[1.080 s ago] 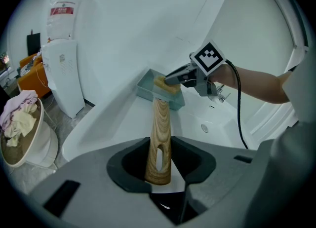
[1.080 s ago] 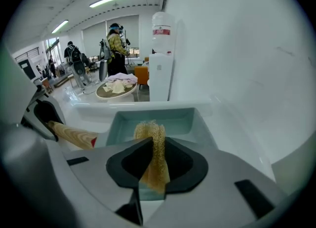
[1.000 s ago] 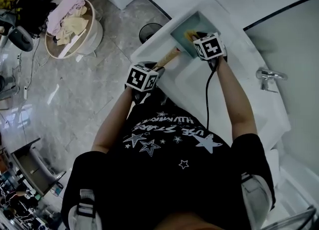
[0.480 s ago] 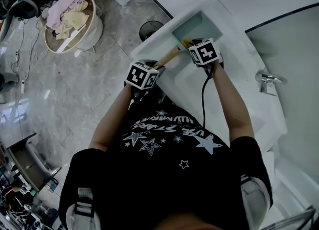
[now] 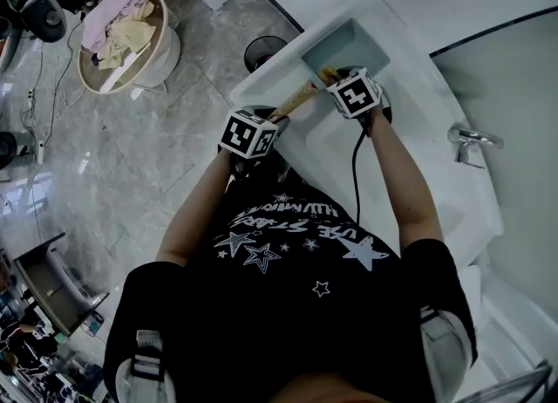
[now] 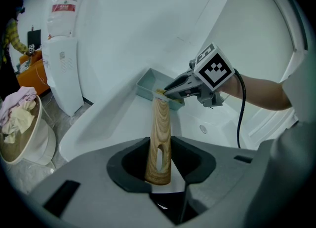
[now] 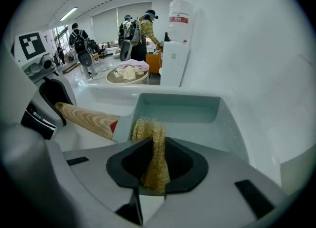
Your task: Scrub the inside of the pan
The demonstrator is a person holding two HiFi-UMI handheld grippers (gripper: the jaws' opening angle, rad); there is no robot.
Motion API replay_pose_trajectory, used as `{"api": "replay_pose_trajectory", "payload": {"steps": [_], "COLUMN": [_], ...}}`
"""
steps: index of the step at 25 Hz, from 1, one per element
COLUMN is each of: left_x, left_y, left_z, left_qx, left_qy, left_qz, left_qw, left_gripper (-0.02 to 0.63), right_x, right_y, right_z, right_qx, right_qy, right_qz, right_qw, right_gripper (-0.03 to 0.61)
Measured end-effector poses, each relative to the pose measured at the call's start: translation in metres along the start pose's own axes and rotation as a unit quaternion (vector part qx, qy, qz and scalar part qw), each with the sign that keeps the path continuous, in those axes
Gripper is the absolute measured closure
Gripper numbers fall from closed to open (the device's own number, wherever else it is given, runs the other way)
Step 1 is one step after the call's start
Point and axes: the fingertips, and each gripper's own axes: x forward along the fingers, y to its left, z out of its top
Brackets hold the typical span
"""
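Both are clamped, the left gripper (image 6: 160,167) on the handle (image 6: 161,128) of the pan (image 7: 178,106), the right gripper (image 7: 157,167) on a scrubber (image 7: 148,131) held at the rim, so scrubbing is seemingly left to do.

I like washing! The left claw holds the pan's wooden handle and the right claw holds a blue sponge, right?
No: the right claw holds a yellowish scrubber; the right gripper view shows it. The left claw holds the wooden handle of the pan.

The pan (image 7: 177,107) lies open inside beyond the scrubber (image 7: 148,133), its walls and wooden handle (image 7: 84,118) bounding the way.
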Motion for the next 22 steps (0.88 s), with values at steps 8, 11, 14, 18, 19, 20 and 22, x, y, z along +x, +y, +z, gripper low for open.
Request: {"api": "replay_pose_trajectory", "payload": {"steps": [8, 11, 14, 18, 19, 20, 22], "left_x": [-0.001, 0.000, -0.001, 0.000, 0.000, 0.000, 0.000], "left_y": [0.000, 0.000, 0.000, -0.001, -0.002, -0.002, -0.002], "left_z": [0.000, 0.000, 0.001, 0.002, 0.002, 0.002, 0.001], "left_qx": [0.000, -0.002, -0.002, -0.001, -0.002, -0.003, -0.005], "left_qy": [0.000, 0.000, 0.001, -0.002, -0.002, -0.002, -0.003], "left_qz": [0.000, -0.002, -0.004, -0.005, -0.006, -0.006, -0.007], "left_qw": [1.0000, 1.0000, 1.0000, 1.0000, 1.0000, 1.0000, 1.0000], "left_gripper": [0.479, 0.479, 0.479, 0.479, 0.479, 0.479, 0.479], "right_x": [0.002, 0.001, 0.000, -0.001, -0.001, -0.001, 0.000], "right_y": [-0.022, -0.036, -0.046, -0.061, -0.065, -0.069, -0.076], "right_z": [-0.006, -0.002, 0.000, -0.002, -0.003, -0.004, -0.006], "right_qx": [0.018, 0.015, 0.014, 0.001, 0.003, 0.007, 0.018], "right_qy": [0.012, 0.000, 0.001, 0.008, 0.008, 0.008, 0.013], "right_qz": [-0.018, -0.037, -0.051, -0.075, -0.079, -0.082, -0.087], "right_qw": [1.000, 0.999, 0.999, 0.997, 0.997, 0.997, 0.996], "right_gripper": [0.500, 0.500, 0.500, 0.500, 0.500, 0.500, 0.500]}}
